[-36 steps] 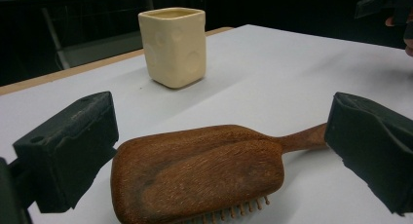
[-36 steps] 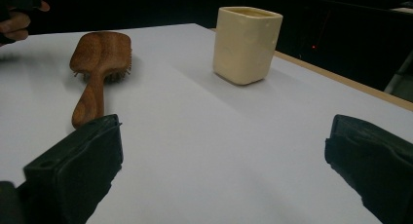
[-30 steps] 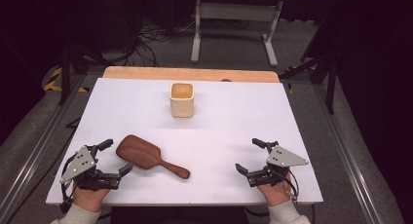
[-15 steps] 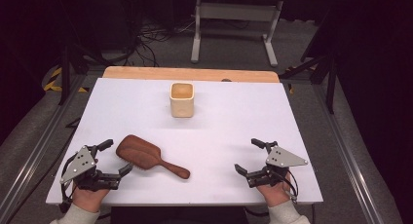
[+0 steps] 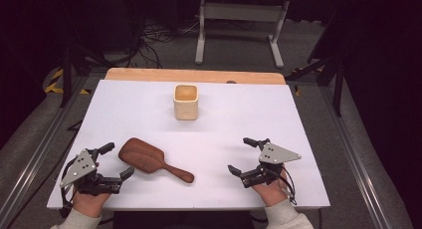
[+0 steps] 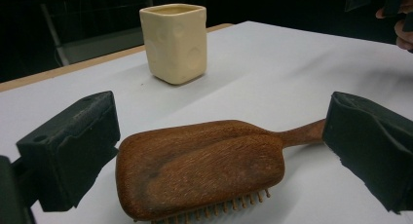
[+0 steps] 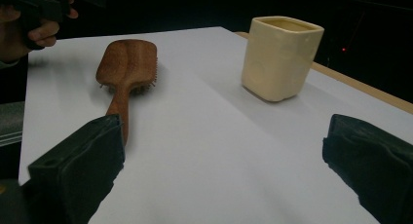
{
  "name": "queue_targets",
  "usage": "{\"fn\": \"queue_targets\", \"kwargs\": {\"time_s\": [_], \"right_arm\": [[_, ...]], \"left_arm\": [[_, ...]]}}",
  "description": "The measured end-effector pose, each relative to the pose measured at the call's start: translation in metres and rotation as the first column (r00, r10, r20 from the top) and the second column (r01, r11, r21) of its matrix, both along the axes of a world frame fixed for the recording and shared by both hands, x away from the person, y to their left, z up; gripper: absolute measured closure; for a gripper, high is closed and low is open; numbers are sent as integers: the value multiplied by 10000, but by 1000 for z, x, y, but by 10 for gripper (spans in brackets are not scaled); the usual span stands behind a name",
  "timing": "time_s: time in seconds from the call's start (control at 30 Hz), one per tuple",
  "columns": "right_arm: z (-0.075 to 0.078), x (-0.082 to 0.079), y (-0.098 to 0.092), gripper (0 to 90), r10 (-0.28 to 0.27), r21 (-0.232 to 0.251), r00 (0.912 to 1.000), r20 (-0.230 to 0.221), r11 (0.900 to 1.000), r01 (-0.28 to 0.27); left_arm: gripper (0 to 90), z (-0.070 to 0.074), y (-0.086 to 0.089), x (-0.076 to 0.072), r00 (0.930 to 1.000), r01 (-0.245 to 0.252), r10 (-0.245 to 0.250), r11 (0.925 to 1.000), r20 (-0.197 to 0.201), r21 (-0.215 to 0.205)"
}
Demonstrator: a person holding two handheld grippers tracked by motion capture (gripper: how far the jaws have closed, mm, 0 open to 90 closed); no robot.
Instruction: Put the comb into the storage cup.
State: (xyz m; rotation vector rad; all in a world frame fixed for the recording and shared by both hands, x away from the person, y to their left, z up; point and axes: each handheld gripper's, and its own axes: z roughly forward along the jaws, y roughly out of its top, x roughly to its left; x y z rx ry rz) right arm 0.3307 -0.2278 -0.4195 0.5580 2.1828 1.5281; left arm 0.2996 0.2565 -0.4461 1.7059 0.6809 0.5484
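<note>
I hold my left hand-held gripper (image 5: pixel 115 163) at the near left corner of the white table (image 5: pixel 278 119), its jaws spread wide and grasping nothing. Just beyond those jaws lies a wooden hairbrush (image 5: pixel 152 159), bristles down, its broad head nearest my left hand-held gripper and its handle slanting toward the near middle of the table. In the left gripper view the hairbrush head (image 6: pixel 199 168) sits between the two black jaws without touching either; the handle runs behind the right-hand jaw. My right hand-held gripper (image 5: pixel 246 155) rests at the near right of the table, jaws likewise released and parted, with bare table surface between them. A cream square-sided cup (image 5: pixel 186 101) stands upright toward the far middle of the table, well apart from the hairbrush and from both hand-held grippers. A wooden strip (image 5: pixel 149 74) borders the far table edge.
</note>
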Motion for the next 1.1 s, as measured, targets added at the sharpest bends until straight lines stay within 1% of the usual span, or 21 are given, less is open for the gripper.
{"fn": "queue_targets", "kwargs": {"time_s": [0.13,0.27,0.4,0.5,0.6,0.7,0.93,1.0,1.03,1.1], "right_arm": [[4,5,14,29,338,-68,9994,0,9994,-338],[8,10,25,39,656,8,9978,-74,9978,-656],[12,13,40,56,959,-128,9953,-163,9953,-961],[13,16,51,77,1261,-257,9917,-264,9916,-1268],[14,19,59,87,1509,-249,9877,-415,9881,-1521],[16,19,66,94,1673,-380,9852,-373,9849,-1686],[20,23,85,100,2192,-492,9749,-400,9740,-2211],[20,23,91,100,2367,-528,9707,-409,9697,-2386],[20,24,93,99,2420,-556,9694,-416,9682,-2440],[21,24,99,100,2550,-677,9660,-419,9639,-2574]], "left_arm": [[13,-1,1,1,10000,-4,4,10000,1,51],[13,-1,1,1,10000,19,-19,10000,19,75],[13,-1,0,0,10000,53,-53,9999,-9,110],[13,-1,1,0,10000,40,-40,9999,10,98],[13,-1,2,0,10000,56,-57,9999,38,135],[13,-1,2,0,10000,61,-61,10000,6,61],[13,-1,2,0,10000,83,-83,9999,-5,71],[13,-1,2,0,10000,91,-91,9999,3,63],[13,-1,2,0,10000,85,-85,9999,-7,129],[13,-1,3,0,10000,78,-78,9999,-14,109]]}}
